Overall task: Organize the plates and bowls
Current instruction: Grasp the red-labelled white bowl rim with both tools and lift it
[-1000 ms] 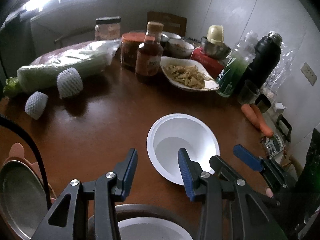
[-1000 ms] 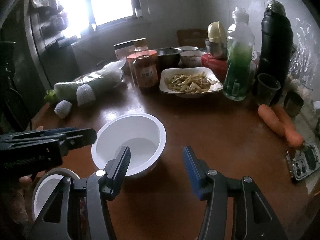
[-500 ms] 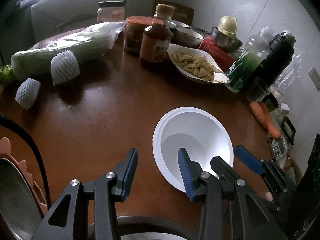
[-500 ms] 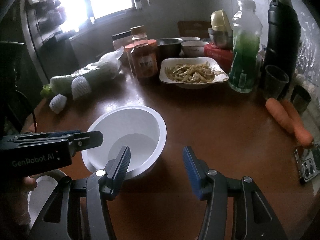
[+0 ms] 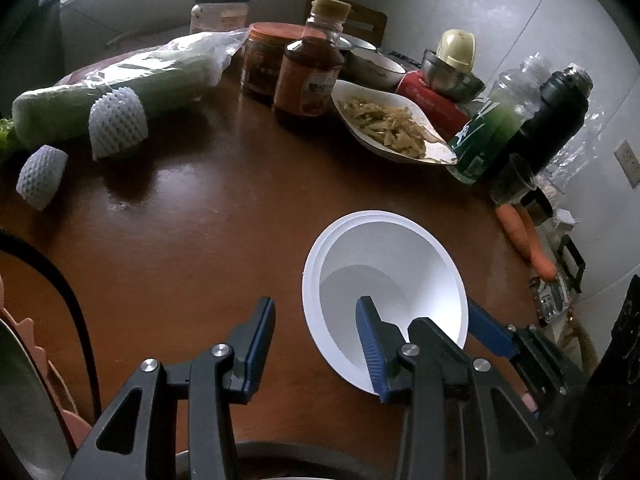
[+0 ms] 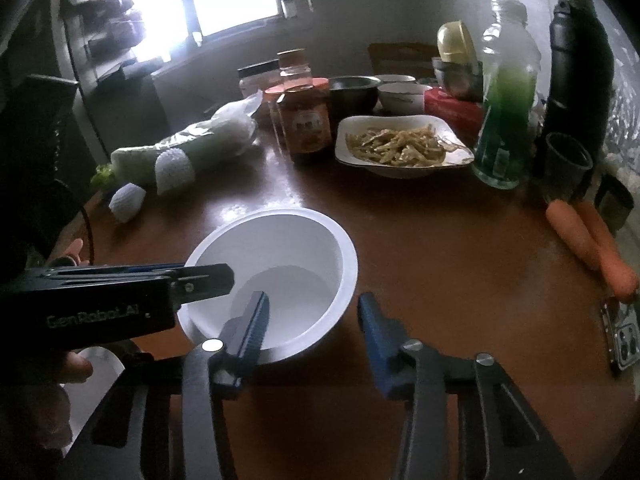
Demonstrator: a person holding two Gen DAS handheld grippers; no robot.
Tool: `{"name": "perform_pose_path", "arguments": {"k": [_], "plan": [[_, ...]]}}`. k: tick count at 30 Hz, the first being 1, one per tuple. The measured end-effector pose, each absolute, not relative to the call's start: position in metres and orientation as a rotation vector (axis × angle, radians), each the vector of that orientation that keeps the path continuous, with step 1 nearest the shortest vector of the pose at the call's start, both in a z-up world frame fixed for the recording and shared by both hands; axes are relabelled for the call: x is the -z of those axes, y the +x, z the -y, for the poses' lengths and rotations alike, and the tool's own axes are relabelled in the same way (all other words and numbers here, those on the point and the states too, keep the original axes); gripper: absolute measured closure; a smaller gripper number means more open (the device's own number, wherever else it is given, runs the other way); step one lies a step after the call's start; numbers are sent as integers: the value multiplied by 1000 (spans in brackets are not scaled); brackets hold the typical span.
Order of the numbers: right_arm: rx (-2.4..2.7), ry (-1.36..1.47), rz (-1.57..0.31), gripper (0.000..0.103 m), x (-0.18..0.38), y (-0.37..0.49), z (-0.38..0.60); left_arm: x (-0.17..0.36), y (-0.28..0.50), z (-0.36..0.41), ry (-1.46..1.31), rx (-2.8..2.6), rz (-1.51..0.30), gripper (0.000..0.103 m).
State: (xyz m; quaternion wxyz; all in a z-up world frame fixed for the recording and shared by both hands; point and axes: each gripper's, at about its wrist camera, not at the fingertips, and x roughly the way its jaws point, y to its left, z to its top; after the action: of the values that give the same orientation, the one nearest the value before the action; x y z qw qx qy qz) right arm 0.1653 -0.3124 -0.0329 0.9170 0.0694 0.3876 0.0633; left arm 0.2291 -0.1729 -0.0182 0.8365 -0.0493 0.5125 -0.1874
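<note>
A white bowl (image 5: 384, 264) (image 6: 288, 248) stands on the brown table. My right gripper (image 6: 312, 320) straddles its near right wall, one finger inside and one outside. Its jaws are closing, and the pads are not pressing on the wall. My left gripper (image 5: 316, 320) hangs open over the bowl's left rim with nothing held. In the right wrist view it reaches in from the left. A second white bowl (image 6: 100, 368) sits at the lower left, partly hidden behind a hand (image 6: 76, 364). A metal plate (image 5: 24, 400) shows at the left edge.
At the back stand a white dish of food (image 6: 400, 148), sauce jars (image 6: 308, 120), a green bottle (image 6: 504, 112), a black flask (image 6: 580, 64) and metal bowls (image 6: 354, 92). Wrapped cabbage (image 5: 120, 92) lies left, two carrots (image 6: 588, 236) and a phone (image 6: 624, 336) right.
The right gripper's jaws have narrowed around the bowl's wall. The left gripper has sunk a little toward the table, so the bowl looks larger in its view.
</note>
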Motion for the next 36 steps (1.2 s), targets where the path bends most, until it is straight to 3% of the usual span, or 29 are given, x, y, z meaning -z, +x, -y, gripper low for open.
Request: {"name": "perform_pose_path", "arguments": {"k": [6,36], "plan": [[-136,131,-790,70,32,165,311,20,228,175,-129,434,-1080,72],[-128,74,-717,71,-4,131,294,-21,183,166,-56,431,-965,72]]}}
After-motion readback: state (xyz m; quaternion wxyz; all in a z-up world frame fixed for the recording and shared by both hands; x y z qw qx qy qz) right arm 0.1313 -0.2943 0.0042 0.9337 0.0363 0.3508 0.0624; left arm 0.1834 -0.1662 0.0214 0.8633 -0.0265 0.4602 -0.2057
